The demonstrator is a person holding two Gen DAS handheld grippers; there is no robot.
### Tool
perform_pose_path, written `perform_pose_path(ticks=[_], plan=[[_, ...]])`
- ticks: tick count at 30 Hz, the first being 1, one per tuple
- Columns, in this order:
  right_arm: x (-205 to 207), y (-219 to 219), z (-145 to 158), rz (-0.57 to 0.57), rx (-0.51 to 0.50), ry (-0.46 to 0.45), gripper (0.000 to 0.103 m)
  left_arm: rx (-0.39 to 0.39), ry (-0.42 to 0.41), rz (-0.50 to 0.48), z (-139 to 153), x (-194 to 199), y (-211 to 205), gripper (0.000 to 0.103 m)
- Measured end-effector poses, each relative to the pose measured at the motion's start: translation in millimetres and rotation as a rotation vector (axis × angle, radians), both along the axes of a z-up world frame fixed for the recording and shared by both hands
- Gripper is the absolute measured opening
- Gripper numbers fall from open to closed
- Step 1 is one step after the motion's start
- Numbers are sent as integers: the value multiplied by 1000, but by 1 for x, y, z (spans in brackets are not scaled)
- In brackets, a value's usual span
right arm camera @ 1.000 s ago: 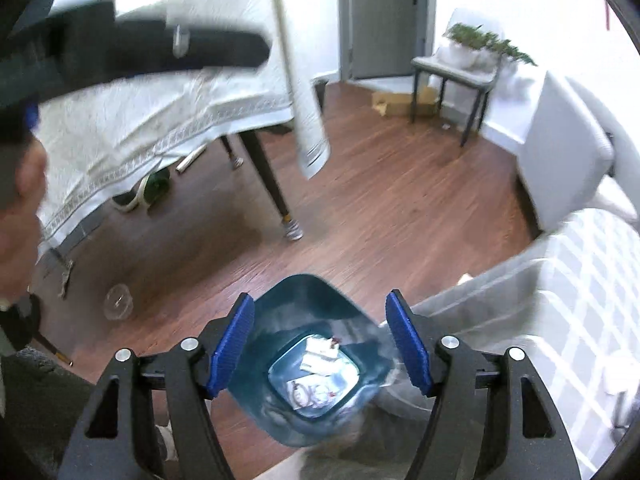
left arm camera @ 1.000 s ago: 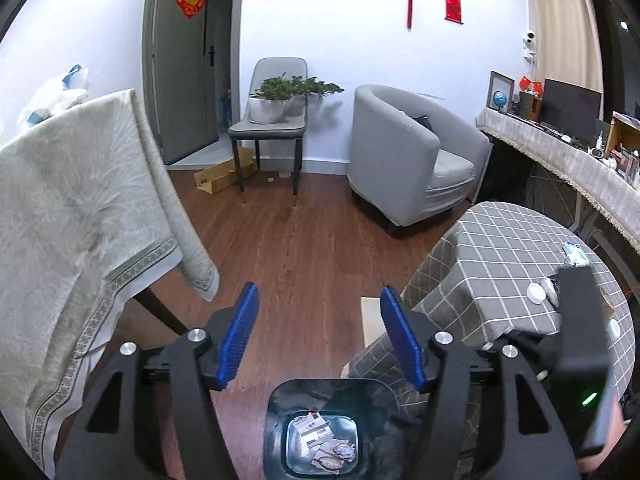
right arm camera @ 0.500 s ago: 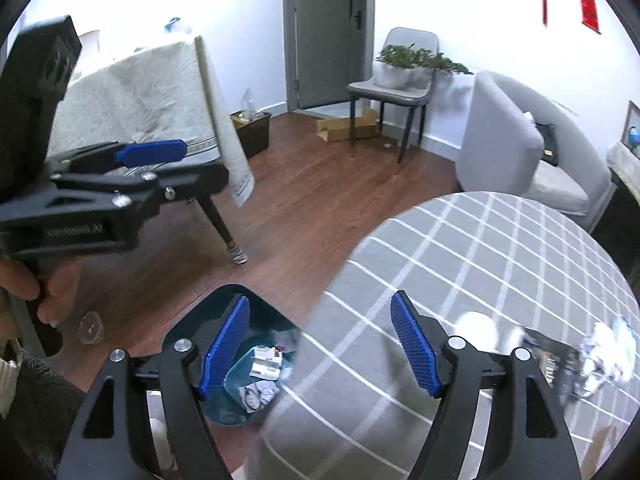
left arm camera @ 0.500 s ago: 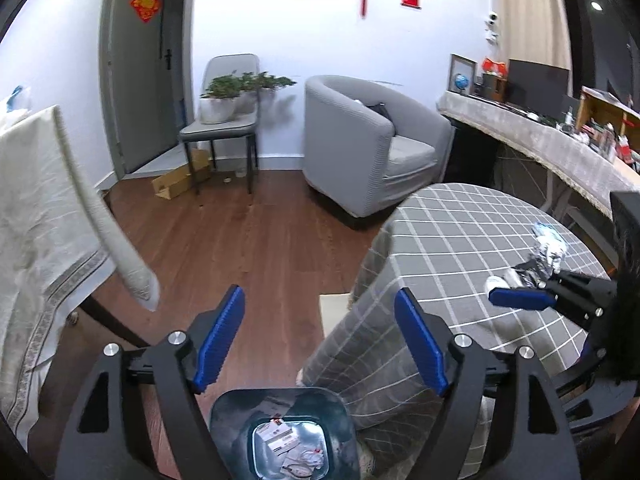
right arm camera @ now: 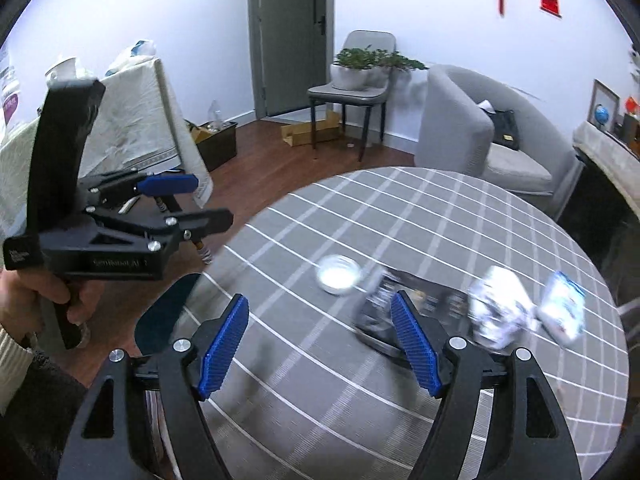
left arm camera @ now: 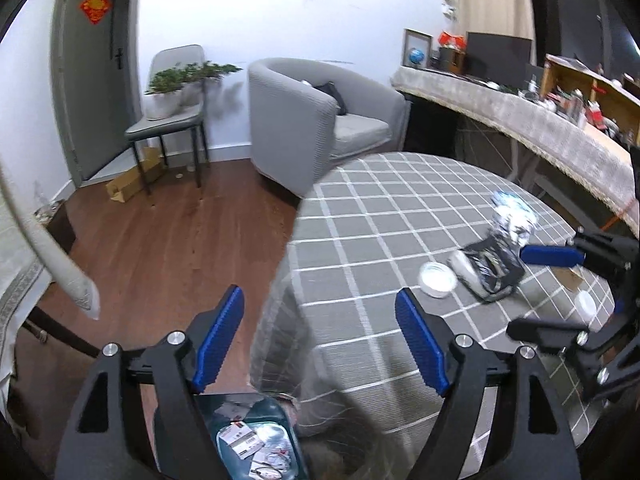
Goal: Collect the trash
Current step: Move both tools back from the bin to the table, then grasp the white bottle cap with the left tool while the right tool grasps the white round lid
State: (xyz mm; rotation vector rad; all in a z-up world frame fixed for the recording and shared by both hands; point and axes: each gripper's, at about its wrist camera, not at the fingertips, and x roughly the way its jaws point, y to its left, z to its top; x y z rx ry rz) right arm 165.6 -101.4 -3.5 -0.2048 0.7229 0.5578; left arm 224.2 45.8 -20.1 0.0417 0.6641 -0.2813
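Note:
A dark bin (left arm camera: 256, 440) with paper scraps inside stands on the floor beside the round checked table (left arm camera: 360, 240); only its edge (right arm camera: 168, 312) shows in the right wrist view. On the table lie a dark wrapper (left arm camera: 488, 268) (right arm camera: 384, 320), a small clear cup (left arm camera: 438, 279) (right arm camera: 338, 274), a crumpled white wrapper (left arm camera: 514, 220) (right arm camera: 500, 308) and a white packet (right arm camera: 560, 312). My left gripper (left arm camera: 320, 344) is open and empty above the bin and table edge. My right gripper (right arm camera: 320, 344) is open and empty over the table, close to the dark wrapper.
A grey armchair (left arm camera: 312, 128), a chair with potted plants (left arm camera: 172, 120) and a cardboard box (left arm camera: 132, 180) stand at the far wall. A cloth-covered table (right arm camera: 132, 120) is at the left. A long counter (left arm camera: 520, 120) runs along the right.
Both grippers have swung up and right from over the bin towards the round table. The table's trash has come into full view. Both stay open.

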Motion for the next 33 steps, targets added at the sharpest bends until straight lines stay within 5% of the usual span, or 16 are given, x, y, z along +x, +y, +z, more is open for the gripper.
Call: perform_pose_path(ticks=[13,26,33], plan=[[-15,-65,6,-78,11,3,75,25,28,-120,-19,14,-63,65],[-24,-103,0,-100,-15,34,75,49,54,-127,-30,25,-87,57],[-29,-118,-3,-105,-43,47,75,102,53,-135,-31,28,-103,36]])
